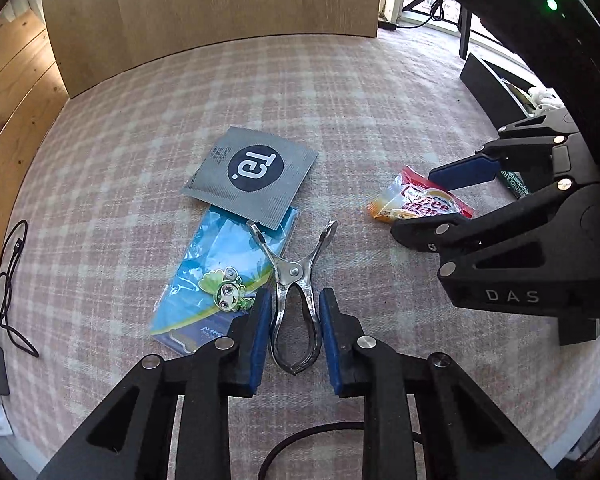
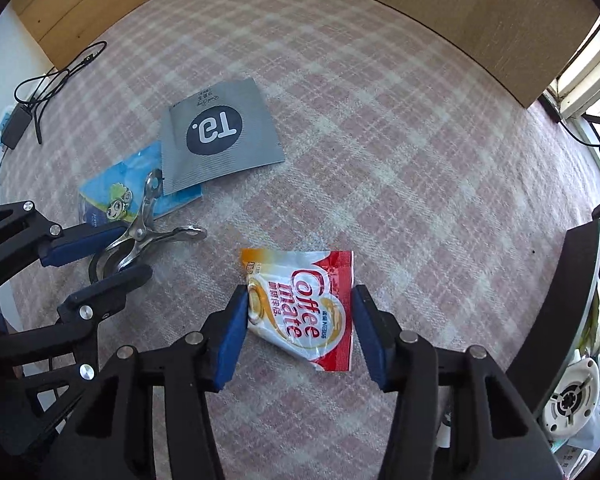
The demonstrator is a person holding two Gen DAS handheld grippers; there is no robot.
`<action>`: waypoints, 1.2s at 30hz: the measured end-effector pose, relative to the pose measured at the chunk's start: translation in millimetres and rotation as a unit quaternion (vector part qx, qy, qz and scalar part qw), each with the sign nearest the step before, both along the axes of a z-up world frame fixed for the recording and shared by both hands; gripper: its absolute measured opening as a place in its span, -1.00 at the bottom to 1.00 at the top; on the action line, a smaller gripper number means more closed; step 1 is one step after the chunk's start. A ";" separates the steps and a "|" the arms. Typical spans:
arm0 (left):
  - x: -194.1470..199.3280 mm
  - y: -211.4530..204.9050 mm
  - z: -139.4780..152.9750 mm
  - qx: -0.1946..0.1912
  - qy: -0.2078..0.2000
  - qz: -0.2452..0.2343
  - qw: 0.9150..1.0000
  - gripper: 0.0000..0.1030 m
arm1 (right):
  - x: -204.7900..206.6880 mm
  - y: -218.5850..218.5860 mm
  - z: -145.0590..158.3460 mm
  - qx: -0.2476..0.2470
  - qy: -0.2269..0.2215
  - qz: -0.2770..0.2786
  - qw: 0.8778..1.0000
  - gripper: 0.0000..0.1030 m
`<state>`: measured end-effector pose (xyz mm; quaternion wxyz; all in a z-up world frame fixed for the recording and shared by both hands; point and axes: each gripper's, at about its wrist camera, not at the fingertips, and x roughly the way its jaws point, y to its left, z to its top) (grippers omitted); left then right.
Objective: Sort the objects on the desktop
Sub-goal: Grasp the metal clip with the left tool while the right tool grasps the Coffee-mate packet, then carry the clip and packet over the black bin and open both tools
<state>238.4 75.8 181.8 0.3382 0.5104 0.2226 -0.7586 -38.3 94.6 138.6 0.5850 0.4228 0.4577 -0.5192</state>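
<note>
Nearest, the left claw [image 1: 294, 334] stands around the loop handles of the metal clip [image 1: 296, 296], its pads just beside them but not yet pressing, so it is open. The right claw [image 2: 300, 332] is also open, with the coffee creamer packet [image 2: 304, 306] lying flat between its pads. Farther away, the blue packet [image 1: 216, 276] lies under the grey packet [image 1: 252, 176] on the checked bench [image 1: 340, 100]. Nothing seems sorted yet; all four things still wait.

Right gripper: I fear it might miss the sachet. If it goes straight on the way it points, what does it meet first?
Probably the Coffee mate sachet, lying between the right gripper pads; then the checked cloth.
</note>
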 end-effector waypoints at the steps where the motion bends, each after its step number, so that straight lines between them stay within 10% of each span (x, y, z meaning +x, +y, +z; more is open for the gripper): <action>1: 3.0 1.2 1.2 0.001 0.003 0.005 1.000 -0.56 | -2.8 1.1 0.5 -0.001 -0.003 -0.008 1.000 -0.05; 20: 6.8 -21.9 63.0 -0.021 0.056 0.027 0.998 -0.58 | -46.8 74.4 81.0 -0.096 -0.065 -0.127 0.985 -0.06; 36: -116.1 66.0 121.5 -0.013 0.117 -0.165 0.979 -0.58 | -163.7 220.7 129.4 -0.143 -0.025 -0.306 0.941 -0.06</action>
